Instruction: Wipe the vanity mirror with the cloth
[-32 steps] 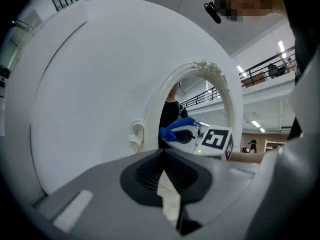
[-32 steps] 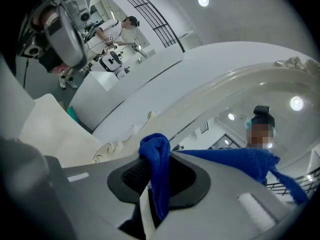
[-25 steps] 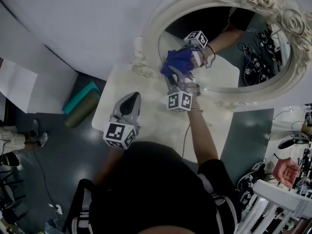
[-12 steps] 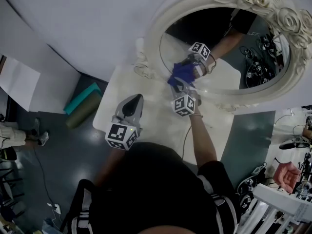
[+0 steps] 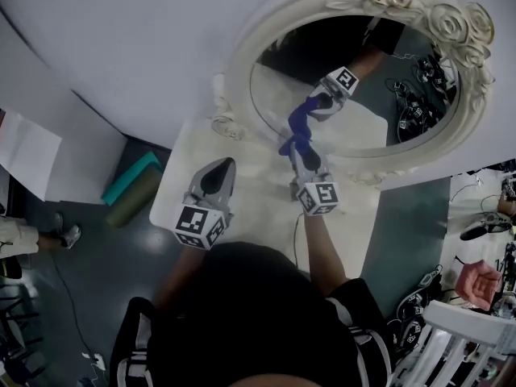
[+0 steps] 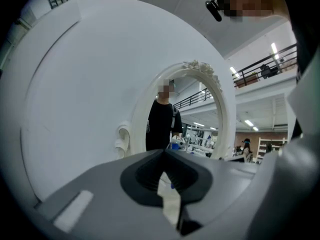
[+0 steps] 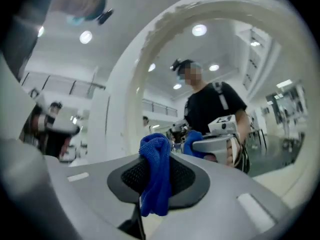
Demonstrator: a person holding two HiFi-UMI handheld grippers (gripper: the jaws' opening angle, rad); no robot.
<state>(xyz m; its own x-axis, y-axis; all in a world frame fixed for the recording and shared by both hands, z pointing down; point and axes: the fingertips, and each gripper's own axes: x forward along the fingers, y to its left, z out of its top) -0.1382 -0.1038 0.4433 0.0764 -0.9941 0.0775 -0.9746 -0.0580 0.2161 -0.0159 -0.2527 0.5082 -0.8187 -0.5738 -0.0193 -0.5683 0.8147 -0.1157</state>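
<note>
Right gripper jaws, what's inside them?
A blue cloth is clamped inside the right gripper, its bunched end poking out toward the mirror. The stretch pinched between the pads is covered.

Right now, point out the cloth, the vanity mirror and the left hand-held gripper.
cloth (image 7: pixel 155 176), right gripper view, the blue fold pinched between the jaws.
vanity mirror (image 5: pixel 240 67), head view, the left side of its cream frame.
left hand-held gripper (image 6: pixel 163 153), left gripper view, where its shut jaw tips meet.
</note>
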